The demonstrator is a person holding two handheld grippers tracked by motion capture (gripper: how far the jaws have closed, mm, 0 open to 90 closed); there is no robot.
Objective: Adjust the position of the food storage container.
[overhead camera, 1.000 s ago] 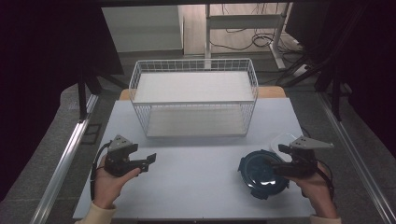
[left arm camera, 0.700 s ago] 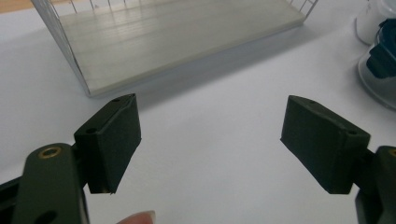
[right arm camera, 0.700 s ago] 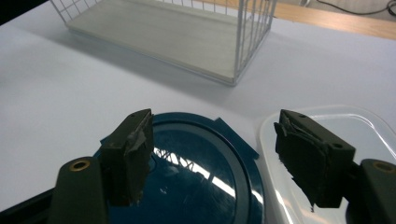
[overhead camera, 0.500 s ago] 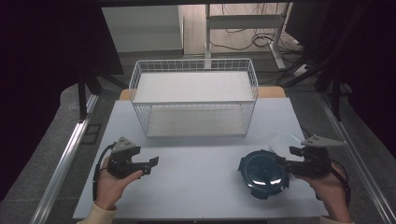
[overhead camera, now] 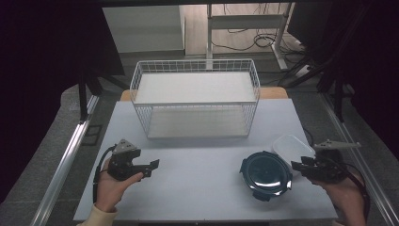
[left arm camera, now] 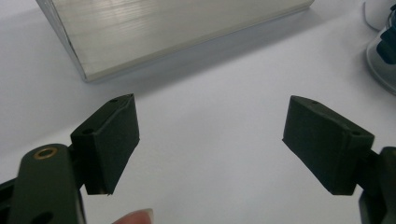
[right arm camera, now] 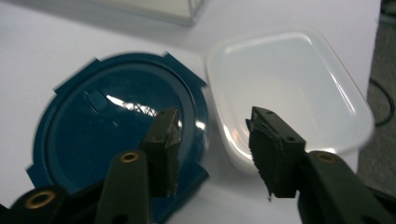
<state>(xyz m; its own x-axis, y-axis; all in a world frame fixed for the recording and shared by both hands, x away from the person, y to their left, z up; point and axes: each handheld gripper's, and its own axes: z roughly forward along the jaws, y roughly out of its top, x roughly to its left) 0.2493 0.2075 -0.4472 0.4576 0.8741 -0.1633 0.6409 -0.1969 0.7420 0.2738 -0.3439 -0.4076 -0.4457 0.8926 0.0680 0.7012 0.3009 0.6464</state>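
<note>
A white table point(overhead camera: 197, 197) takes up the lower middle of the high view, with dark floor on either side; at its far edge, in the upper centre of the frame, stands a white wire basket point(overhead camera: 195, 101), well apart from both hands; in the lower right of that view a round dark-blue lid point(overhead camera: 266, 175) lies flat on the table, and just beside it, toward the right edge, sits a clear rectangular container point(overhead camera: 292, 147), the two nearly touching or touching along one side; in the right gripper view the lid point(right arm camera: 112, 135) sits at the left and centre and the container point(right arm camera: 289, 88) at the upper right; the right gripper point(overhead camera: 301, 165), held by a hand at the lower right of the high view, points left toward the lid's rim, and its jaws have just been closing, now standing partly apart with nothing pressed between them, above where lid and container meet point(right arm camera: 212, 140); the left gripper point(overhead camera: 153, 165), in a hand at the lower left of the high view, hangs over bare table with its jaws wide apart and nothing between them point(left arm camera: 210, 140).
</note>
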